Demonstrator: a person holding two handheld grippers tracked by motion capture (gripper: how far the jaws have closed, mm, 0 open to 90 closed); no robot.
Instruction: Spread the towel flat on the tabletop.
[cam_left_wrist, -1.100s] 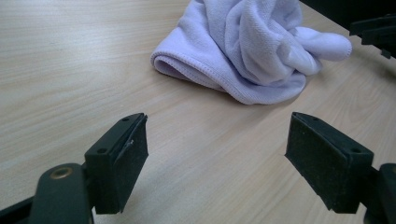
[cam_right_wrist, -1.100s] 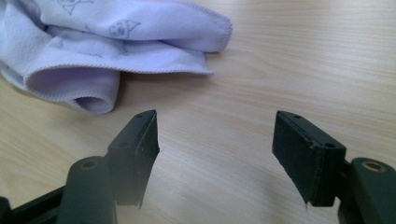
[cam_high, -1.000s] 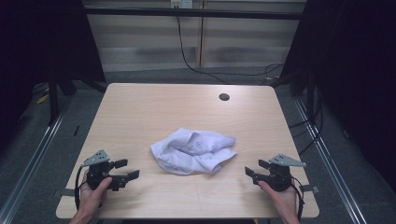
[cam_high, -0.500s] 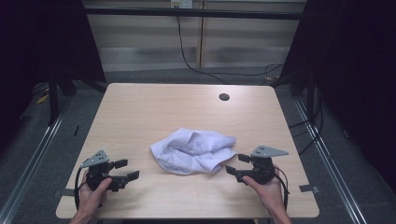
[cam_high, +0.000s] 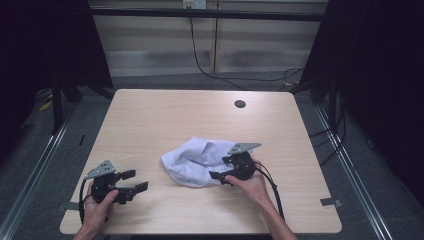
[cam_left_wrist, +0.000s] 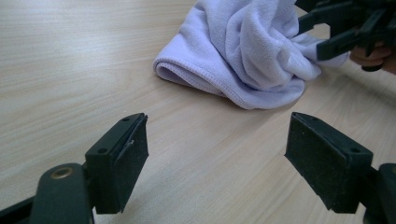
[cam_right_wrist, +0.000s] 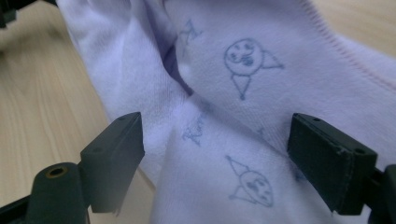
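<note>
text: none legible | cloth (cam_right_wrist: 243, 93): small drawn faces only

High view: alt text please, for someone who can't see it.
A crumpled white cloth lies mid-table, with the right claw open at its right edge. The left claw sits open near the table's front left corner, apart from the cloth.

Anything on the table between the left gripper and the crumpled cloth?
No. In the left gripper view, only bare wooden table lies between the open left gripper and the white cloth.
</note>
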